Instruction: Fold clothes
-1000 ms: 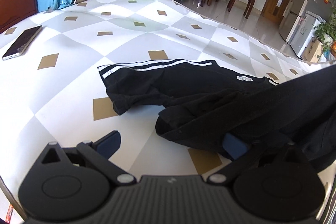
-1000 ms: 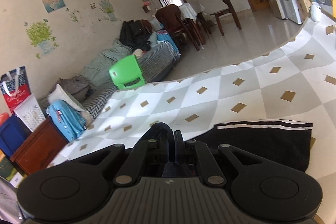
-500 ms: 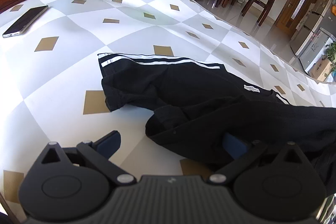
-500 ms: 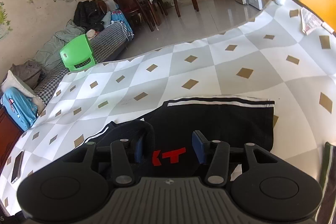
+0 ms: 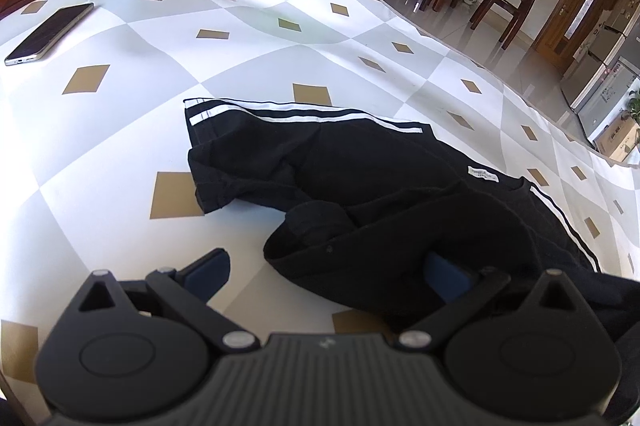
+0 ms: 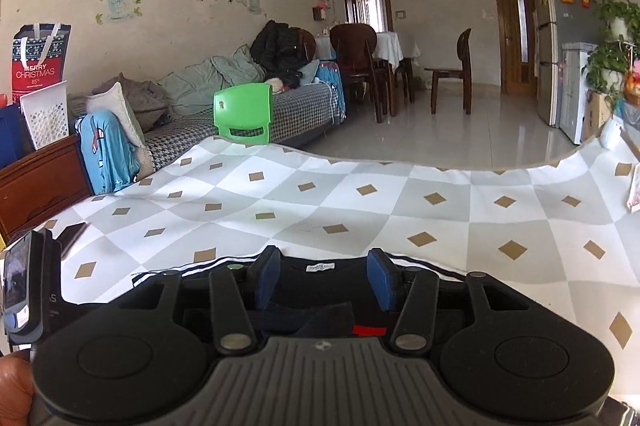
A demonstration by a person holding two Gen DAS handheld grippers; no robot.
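A black garment (image 5: 360, 178) with white stripes lies rumpled on the desk (image 5: 248, 38), whose cloth is checked in white, grey and gold. The left gripper (image 5: 324, 268) has its fingers spread wide; a fold of the garment drapes over its right finger, nothing pinched. The right gripper (image 6: 325, 280) hovers above the garment's labelled part, fingers parted, gripping nothing. A phone (image 5: 48, 33) lies well apart

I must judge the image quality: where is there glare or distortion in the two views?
Left wrist view: sunlight washes out the table at left; the black garment shows little fold detail; fisheye bends the table's far edge. Right wrist view: even light, sharp; the table edge curves, and the fridge leans.
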